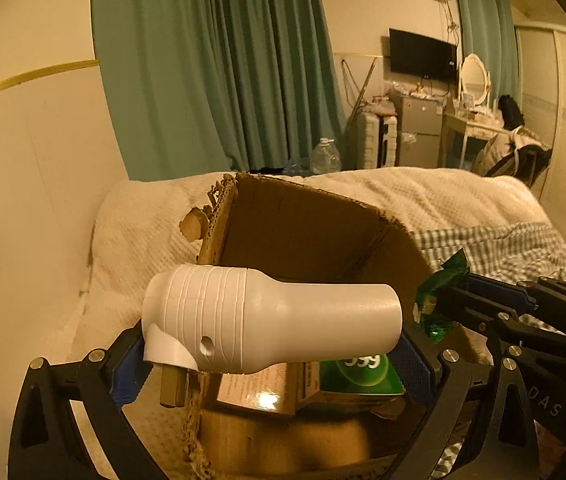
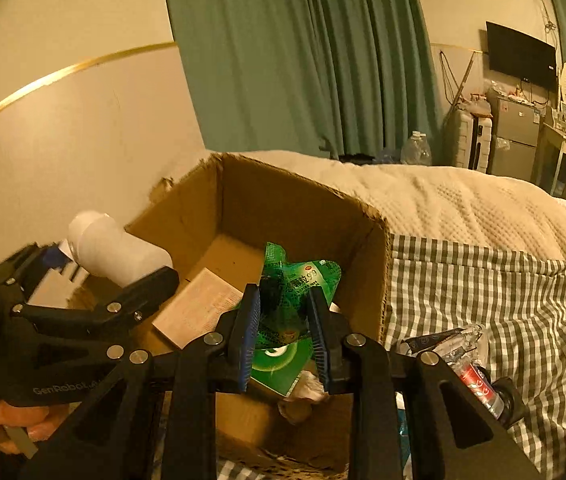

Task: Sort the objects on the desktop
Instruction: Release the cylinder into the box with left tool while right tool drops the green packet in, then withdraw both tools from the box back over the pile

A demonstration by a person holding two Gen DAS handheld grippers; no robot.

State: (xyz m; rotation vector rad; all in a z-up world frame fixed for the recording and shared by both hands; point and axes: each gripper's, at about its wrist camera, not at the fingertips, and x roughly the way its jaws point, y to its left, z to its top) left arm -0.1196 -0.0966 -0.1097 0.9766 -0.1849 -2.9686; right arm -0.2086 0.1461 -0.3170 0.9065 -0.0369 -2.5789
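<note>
My left gripper is shut on a white plastic bottle that lies crosswise between its blue pads, held over the near left rim of an open cardboard box. My right gripper is shut on a crumpled green sachet, which hangs over the box's inside. In the left wrist view the sachet and the right gripper come in from the right. The white bottle shows at the left of the right wrist view. A beige packet and a green carton lie on the box floor.
The box sits on a bed with a cream blanket and a green checked cloth. A crushed bottle with a red label and wrappers lie on the cloth right of the box. A hand grips the left tool's handle.
</note>
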